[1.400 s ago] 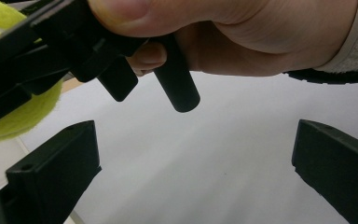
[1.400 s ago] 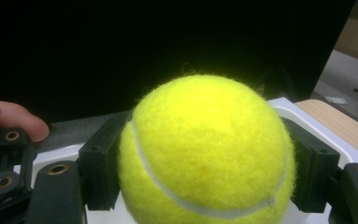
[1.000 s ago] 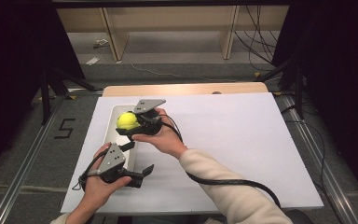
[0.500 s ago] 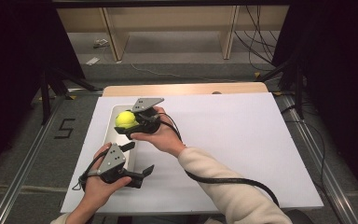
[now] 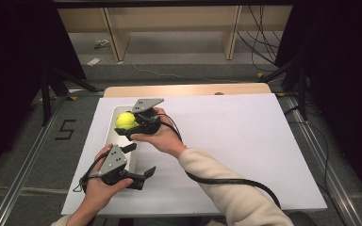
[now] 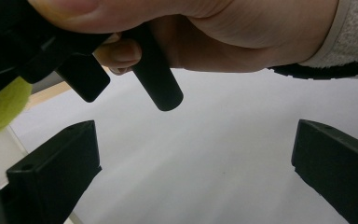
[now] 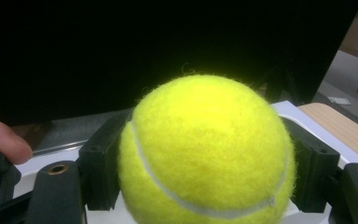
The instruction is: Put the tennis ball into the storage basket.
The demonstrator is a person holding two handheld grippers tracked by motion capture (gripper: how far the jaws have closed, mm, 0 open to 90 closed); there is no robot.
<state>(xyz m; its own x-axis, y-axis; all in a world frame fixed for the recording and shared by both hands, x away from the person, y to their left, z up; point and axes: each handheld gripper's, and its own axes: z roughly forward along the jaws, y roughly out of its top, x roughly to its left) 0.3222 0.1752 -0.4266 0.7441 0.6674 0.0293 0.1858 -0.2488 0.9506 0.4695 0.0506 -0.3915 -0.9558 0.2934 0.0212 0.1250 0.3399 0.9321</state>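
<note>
A yellow tennis ball point(image 5: 126, 121) hangs over a white tray point(image 5: 114, 142) at the table's left side, with my right gripper point(image 5: 127, 125) shut on it. In the right gripper view the ball point(image 7: 207, 154) sits squeezed between the two black jaws. My left gripper point(image 5: 140, 162) is near the front edge, just in front of the tray, open with nothing between its jaws. In the left gripper view my left gripper point(image 6: 196, 168) has wide-apart jaws, and the ball point(image 6: 0, 107) shows at the left edge below the person's right hand point(image 6: 205, 32).
A white sheet point(image 5: 245, 141) covers the table, with a strip of bare wood point(image 5: 188, 89) along the far edge. A black cable point(image 5: 226, 181) trails from the right gripper across the sheet. Shelving legs and cables stand on the floor beyond.
The right gripper with the ball has shifted slightly left over the tray. The left gripper has barely moved.
</note>
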